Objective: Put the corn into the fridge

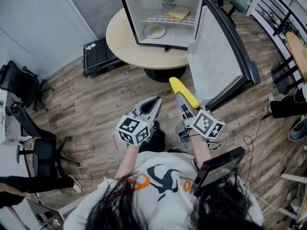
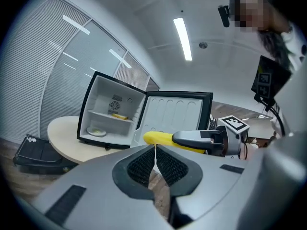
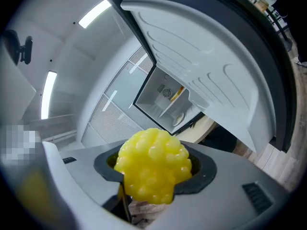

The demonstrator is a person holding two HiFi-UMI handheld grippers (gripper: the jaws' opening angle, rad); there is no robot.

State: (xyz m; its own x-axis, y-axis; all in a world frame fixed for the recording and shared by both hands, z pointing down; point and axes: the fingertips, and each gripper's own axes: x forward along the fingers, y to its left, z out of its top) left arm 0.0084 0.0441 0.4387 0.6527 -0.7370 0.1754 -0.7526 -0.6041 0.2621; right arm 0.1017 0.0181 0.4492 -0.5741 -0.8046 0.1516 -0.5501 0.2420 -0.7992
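Yellow knobbly corn cob [image 1: 182,87]: probably light, stiff, slightly slippery. The right gripper [image 1: 184,101] clamps its rear end; the left gripper [image 1: 153,103] has jaws together, empty.

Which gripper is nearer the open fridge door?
Right. The right gripper, holding the yellow corn cob, is beside the open white fridge door; the left gripper is farther left.

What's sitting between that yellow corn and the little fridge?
In the head view, just the round table's front edge and dark base, over wooden floor, lie between the corn and the open fridge.
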